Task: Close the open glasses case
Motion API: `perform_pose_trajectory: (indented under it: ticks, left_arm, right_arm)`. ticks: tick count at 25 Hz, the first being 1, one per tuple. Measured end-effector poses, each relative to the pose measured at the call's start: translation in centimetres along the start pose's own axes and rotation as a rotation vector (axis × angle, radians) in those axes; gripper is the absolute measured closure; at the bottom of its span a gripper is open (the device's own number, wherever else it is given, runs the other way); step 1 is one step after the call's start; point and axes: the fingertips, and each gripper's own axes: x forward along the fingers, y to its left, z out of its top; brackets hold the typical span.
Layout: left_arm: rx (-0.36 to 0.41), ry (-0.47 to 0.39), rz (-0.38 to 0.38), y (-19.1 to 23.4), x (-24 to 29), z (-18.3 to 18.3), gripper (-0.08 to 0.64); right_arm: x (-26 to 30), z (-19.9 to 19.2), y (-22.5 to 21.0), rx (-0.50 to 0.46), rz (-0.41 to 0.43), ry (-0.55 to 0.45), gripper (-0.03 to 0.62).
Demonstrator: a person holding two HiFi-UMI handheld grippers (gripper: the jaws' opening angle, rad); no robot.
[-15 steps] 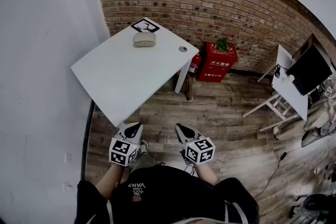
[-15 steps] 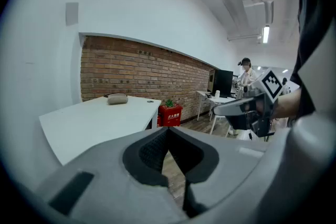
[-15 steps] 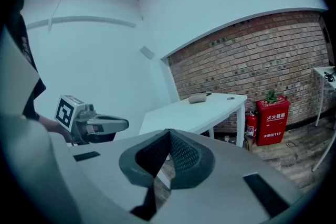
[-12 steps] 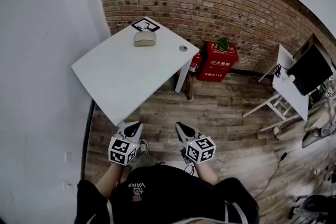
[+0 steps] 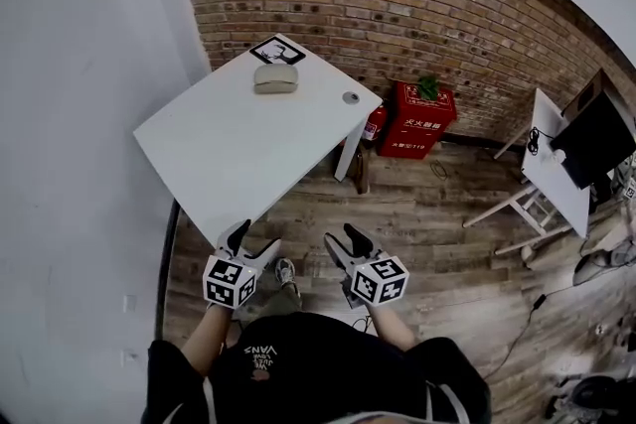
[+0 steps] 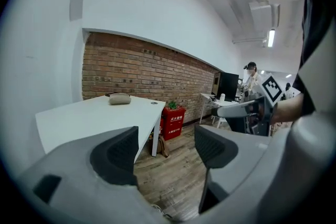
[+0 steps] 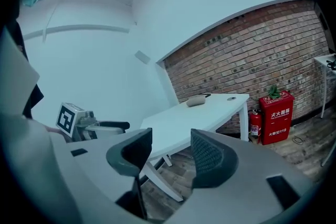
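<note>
A grey-beige glasses case (image 5: 275, 77) lies at the far end of the white table (image 5: 229, 149), in front of a black-and-white marker card (image 5: 276, 50). From here I cannot tell whether its lid is up. It is small and distant in the left gripper view (image 6: 119, 98) and the right gripper view (image 7: 198, 100). My left gripper (image 5: 253, 241) hangs just off the table's near corner, jaws apart and empty (image 6: 167, 152). My right gripper (image 5: 345, 238) is over the wooden floor beside it, also open with nothing between its jaws (image 7: 170, 157).
A small round disc (image 5: 350, 97) sits on the table's right edge. A red fire-equipment box (image 5: 416, 119) and an extinguisher (image 5: 373, 122) stand against the brick wall. A second white table with a monitor (image 5: 556, 164) is at the right. A person stands far off (image 6: 252, 78).
The left gripper's jaws have spread apart; they were nearly together before. The right gripper's jaws also stand a little wider. Both grippers sit slightly lower in the head view.
</note>
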Motion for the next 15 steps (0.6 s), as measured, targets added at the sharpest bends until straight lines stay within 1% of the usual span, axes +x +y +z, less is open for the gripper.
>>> perform_pose_trajectory:
  ticks: [3, 9, 15]
  left_arm:
    - [-0.007, -0.003, -0.016, 2.0, 2.5, 1.0, 0.229]
    - [-0.026, -0.002, -0.039, 6.7, 7.7, 3.4, 0.221]
    - [-0.037, -0.008, -0.039, 12.4, 11.0, 6.1, 0.221]
  right_arm:
    - [2.4, 1.0, -1.7, 0.01, -0.017, 0.013, 0.367]
    - [8.6, 4.2, -5.1, 0.024, -0.042, 0.03, 0.367]
    - [15.3, 7.3, -7.0, 0.056, -0.053, 0.034, 0.367]
